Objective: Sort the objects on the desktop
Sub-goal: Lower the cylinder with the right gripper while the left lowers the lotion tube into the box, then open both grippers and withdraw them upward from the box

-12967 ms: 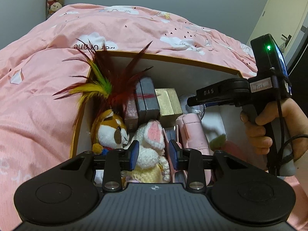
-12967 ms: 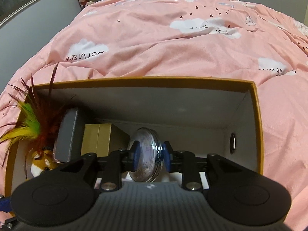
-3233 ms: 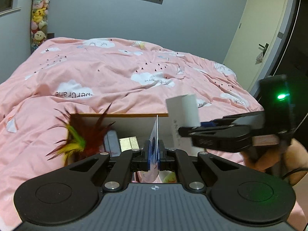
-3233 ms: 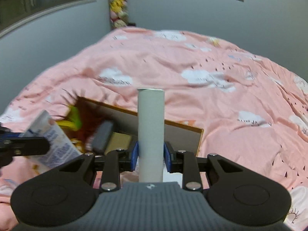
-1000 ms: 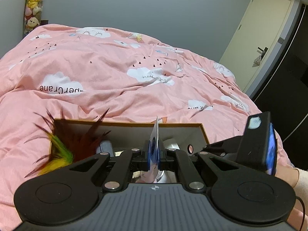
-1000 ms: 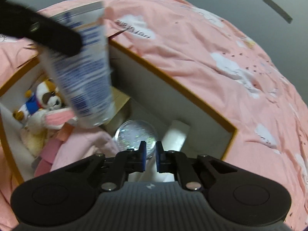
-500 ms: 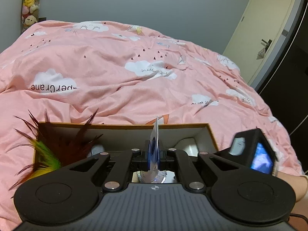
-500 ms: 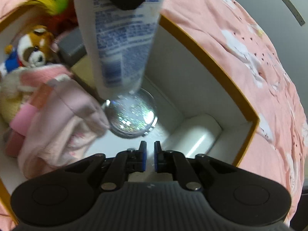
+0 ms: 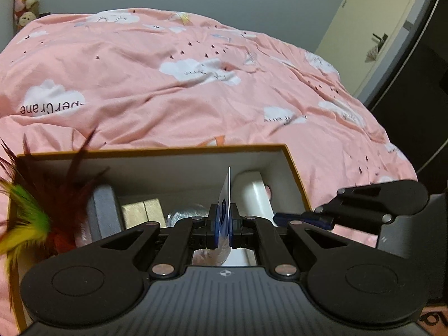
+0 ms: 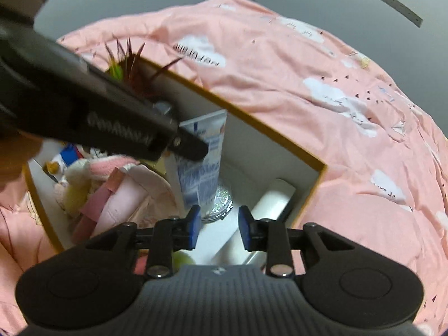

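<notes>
My left gripper (image 9: 223, 225) is shut on the flat crimped end of a white and blue tube (image 9: 226, 193). The right wrist view shows the tube (image 10: 203, 165) hanging cap down inside the orange-rimmed box (image 10: 268, 137), over a glittery round case (image 10: 222, 203). My right gripper (image 10: 219, 228) is above the box's near right corner, its jaws opening with nothing between them. A white cylinder (image 10: 275, 198) lies in that corner, also visible from the left wrist as the white cylinder (image 9: 253, 196).
The box also holds a feather toy (image 9: 28, 212), a grey case (image 9: 105, 212), a gold box (image 9: 142, 212), plush toys (image 10: 75, 179) and pink cloth (image 10: 134, 196). The box sits on a pink bedspread (image 9: 196, 98). A door (image 9: 378, 28) stands far right.
The right gripper's jaws have gone from shut to apart, and it has drawn back from the box floor. The left gripper has lowered the tube deeper into the box.
</notes>
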